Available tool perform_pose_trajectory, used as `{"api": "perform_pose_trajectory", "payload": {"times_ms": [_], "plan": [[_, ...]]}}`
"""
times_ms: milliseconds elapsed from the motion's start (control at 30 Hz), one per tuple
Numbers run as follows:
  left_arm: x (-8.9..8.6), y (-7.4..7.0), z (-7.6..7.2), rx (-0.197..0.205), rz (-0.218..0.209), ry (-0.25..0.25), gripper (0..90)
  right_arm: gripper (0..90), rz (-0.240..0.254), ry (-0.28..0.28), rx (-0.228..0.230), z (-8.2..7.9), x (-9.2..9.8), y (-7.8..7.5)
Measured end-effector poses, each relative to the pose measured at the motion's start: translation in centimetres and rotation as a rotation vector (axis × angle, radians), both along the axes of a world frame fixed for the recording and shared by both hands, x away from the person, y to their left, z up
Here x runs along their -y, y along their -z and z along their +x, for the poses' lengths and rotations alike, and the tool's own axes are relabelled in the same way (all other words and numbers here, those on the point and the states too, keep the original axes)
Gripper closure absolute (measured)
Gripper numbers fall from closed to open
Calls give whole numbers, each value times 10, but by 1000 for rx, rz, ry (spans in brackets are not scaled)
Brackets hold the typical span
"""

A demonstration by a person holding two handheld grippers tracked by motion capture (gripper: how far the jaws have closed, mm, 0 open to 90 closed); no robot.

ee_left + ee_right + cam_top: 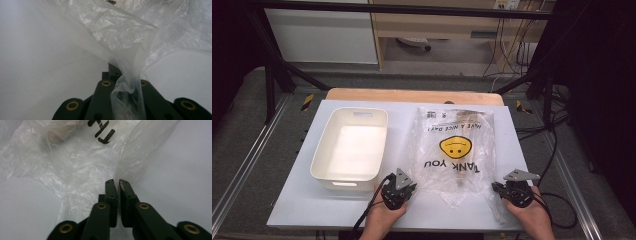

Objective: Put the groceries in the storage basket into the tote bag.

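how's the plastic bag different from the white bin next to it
The plastic bag is see-through, thin and crumpled, lying flat; the white bin is opaque, rigid and stands with raised walls. The bag carries a yellow smiley and black lettering; the bin is plain. The bag is pinched at its near edge by the left gripper and the right gripper; the bin is untouched. Both rest on the same white table.

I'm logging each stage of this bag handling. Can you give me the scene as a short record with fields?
surface: white table top
bag: clear plastic bag with a yellow smiley face and black print, lying flat, something pale inside
bin: white tub, left of the bag, apart from it
left gripper: shut on the bag's near left edge
right gripper: jaws shut on the bag's near right edge
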State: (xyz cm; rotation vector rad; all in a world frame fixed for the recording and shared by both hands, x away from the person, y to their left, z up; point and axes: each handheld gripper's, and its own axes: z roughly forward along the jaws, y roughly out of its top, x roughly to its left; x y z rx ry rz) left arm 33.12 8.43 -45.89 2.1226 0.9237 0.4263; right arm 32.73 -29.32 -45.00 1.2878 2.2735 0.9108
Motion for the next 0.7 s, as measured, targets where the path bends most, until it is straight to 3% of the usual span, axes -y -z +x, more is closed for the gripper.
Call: {"api": "perform_pose_trajectory", "payload": {"times_ms": [100,200,700], "plan": [[0,-3,1,-13,-16,4,900,900,33,-35,-19,1,-2,-1],[0,-11,2,-8,-25,12,900,900,40,-60,-5,2,-7,-5],[-8,-36,12,-43,-112,20,900,900,63,-82,31,4,-17,-22]]}}
